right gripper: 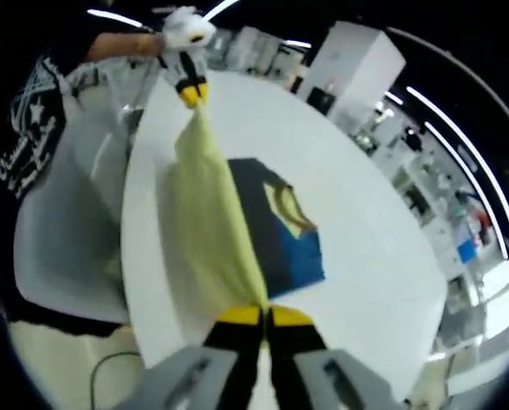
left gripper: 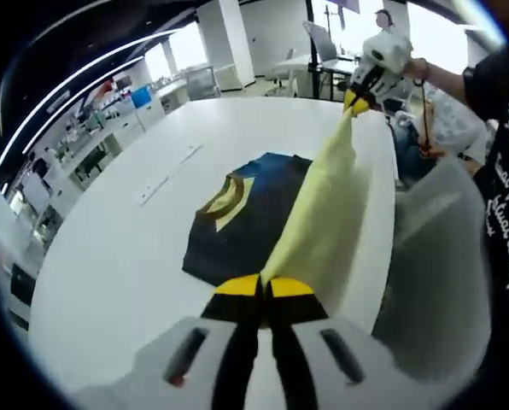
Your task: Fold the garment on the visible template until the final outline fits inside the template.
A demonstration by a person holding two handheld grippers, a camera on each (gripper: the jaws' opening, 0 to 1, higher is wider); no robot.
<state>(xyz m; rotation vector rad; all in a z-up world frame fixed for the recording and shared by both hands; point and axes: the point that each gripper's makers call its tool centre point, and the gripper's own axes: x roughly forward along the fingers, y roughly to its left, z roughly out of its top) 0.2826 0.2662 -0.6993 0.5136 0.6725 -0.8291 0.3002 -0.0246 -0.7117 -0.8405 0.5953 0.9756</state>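
pale yellow fabric, soft and matte, stretches taut between the two grippers as a long lifted panel of the garment (left gripper: 318,213). the rest of that garment lies flat on the white tabletop (left gripper: 109,256): a dark navy body with a curved yellow-olive neckband (left gripper: 225,196) and a brighter blue patch showing toward one edge in the right gripper view. the lifted part rises off the navy part and hangs above the table, its surface smooth with shallow lengthwise folds.

the left gripper (left gripper: 263,286) has yellow-tipped black jaws pressed together, clenched on one end of the yellow panel where the cloth narrows into a point. the right gripper (right gripper: 265,316) is likewise clamped on the cloth's other end, its yellow tips meeting with the fabric pinched between them. in the left gripper view the right gripper appears far off, white-bodied with a yellow tip, held by a hand (left gripper: 417,68) with a dark sleeve; in the right gripper view the left gripper shows the same way at the top.

the table is rounded at its edge and glossy-plain. a translucent white plastic bin (left gripper: 434,265) stands beside it near the person. two thin pale strips (left gripper: 165,175) lie on the tabletop beyond the garment.
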